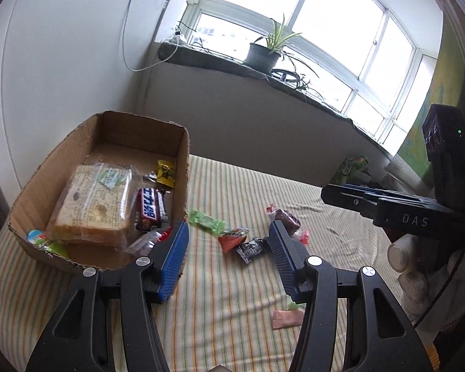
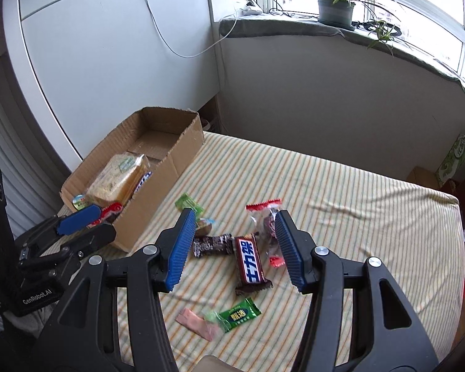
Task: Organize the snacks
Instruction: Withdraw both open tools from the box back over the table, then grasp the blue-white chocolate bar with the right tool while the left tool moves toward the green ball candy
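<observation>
A cardboard box stands on the striped bed at the left and holds a bagged bread loaf, a chocolate bar, a yellow candy and small wrapped snacks. My left gripper hangs open beside the box's near corner, nothing between its pads. Below it lie a green candy, an orange packet, a dark packet and a wrapped dark cake. My right gripper is open above a loose chocolate bar, a dark packet and the wrapped cake.
A green candy and a pink wrapper lie close to the camera. The left gripper shows by the box. A gloved hand holds the right gripper. Wall, windowsill and potted plant are behind.
</observation>
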`<state>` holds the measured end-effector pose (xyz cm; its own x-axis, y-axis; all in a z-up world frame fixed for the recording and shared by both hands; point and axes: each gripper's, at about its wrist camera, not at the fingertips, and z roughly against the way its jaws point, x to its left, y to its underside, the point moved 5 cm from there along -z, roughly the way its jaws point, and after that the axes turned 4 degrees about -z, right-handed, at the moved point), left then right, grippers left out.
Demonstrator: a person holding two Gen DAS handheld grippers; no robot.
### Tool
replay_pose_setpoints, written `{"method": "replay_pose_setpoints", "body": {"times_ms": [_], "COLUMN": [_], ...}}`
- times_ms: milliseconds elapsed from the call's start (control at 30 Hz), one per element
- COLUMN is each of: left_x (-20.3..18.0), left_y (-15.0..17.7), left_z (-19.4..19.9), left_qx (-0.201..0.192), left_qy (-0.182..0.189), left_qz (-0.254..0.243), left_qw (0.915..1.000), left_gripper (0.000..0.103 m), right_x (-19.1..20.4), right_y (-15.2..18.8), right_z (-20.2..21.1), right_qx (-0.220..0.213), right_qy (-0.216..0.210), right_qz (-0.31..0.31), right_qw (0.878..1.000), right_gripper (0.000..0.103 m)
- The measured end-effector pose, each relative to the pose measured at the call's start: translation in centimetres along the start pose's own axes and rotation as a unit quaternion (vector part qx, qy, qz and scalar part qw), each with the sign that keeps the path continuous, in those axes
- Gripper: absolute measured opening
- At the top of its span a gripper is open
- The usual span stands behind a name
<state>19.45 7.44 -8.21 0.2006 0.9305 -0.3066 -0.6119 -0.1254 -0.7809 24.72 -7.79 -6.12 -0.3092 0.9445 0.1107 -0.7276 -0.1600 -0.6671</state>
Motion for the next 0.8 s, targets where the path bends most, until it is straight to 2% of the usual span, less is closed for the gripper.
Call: {"method": "replay_pose_setpoints", "body": {"times_ms": [233, 500, 700, 800], "left_x": [-2.8, -5.4, -7.3, -7.8], "left_y": [2.4, 5.3, 7.4, 7.9], "left_z": [-1.7, -3.8, -5.2, -5.7], "left_qx": [0.037, 0.102, 0.137, 0.143], "left_qy": [0.017, 0.068, 0.076, 0.068], "left_qz": [-0.041, -0.063, -0.092, -0.1], "left_qw": [0.9983, 0.9904, 0.9833, 0.9823], "left_gripper": [0.053, 0.053, 0.053, 0.053], "right_x": [-2.3, -3.8, -3.5, -3.5], "right_y": [3.1, 5.0, 5.5, 5.5], "right_z": [-1.5, -3.4, -4.9, -5.8], "right_qx": [0.032, 0.063, 0.087, 0.094], "right_qy": [0.004, -0.013, -0.032, -0.037], "right_qz": [-0.02, -0.049, -0.04, -0.042], "right_qw": [0.999, 0.997, 0.995, 0.994], "right_gripper": [0.056, 0.056, 0.056, 0.056]}}
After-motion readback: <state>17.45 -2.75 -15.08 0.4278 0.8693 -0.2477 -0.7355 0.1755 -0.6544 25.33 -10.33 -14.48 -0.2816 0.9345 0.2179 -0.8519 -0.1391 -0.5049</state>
